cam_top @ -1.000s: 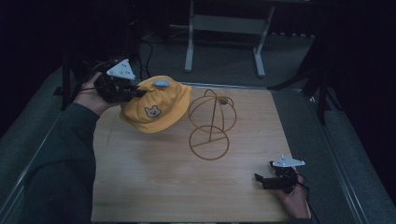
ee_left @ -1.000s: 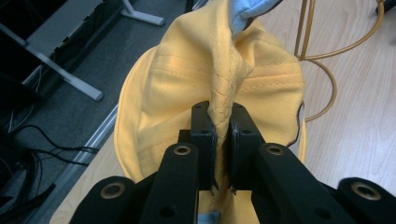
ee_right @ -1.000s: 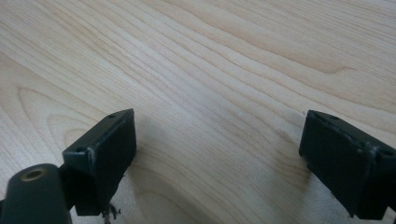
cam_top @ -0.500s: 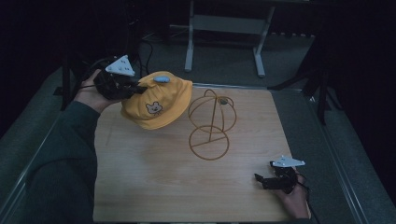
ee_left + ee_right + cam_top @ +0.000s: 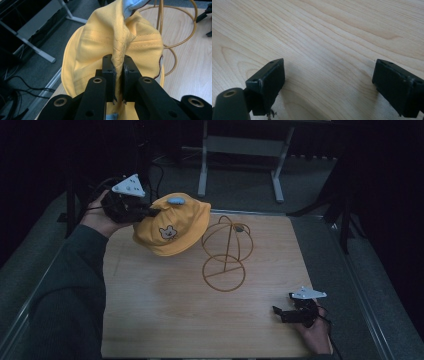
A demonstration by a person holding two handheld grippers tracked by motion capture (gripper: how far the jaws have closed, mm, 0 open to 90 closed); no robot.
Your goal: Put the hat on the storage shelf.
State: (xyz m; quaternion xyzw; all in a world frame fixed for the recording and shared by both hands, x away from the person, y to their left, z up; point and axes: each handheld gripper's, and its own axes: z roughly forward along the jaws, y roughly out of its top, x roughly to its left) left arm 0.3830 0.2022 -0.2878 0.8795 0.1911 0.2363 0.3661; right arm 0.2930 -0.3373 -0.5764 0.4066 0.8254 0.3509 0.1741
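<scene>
- My left tongs pinch a fold of the cap, and it hangs above the tabletop's far left, just left of the wire stand.
- Since a second ago the cap has barely drifted toward the stand, so I judge the carry only begun; seating it on the dome is still to do.
- Its crown faces up and toward me, long axis running left to right.
- My right tongs sit spread and empty, near right.
</scene>
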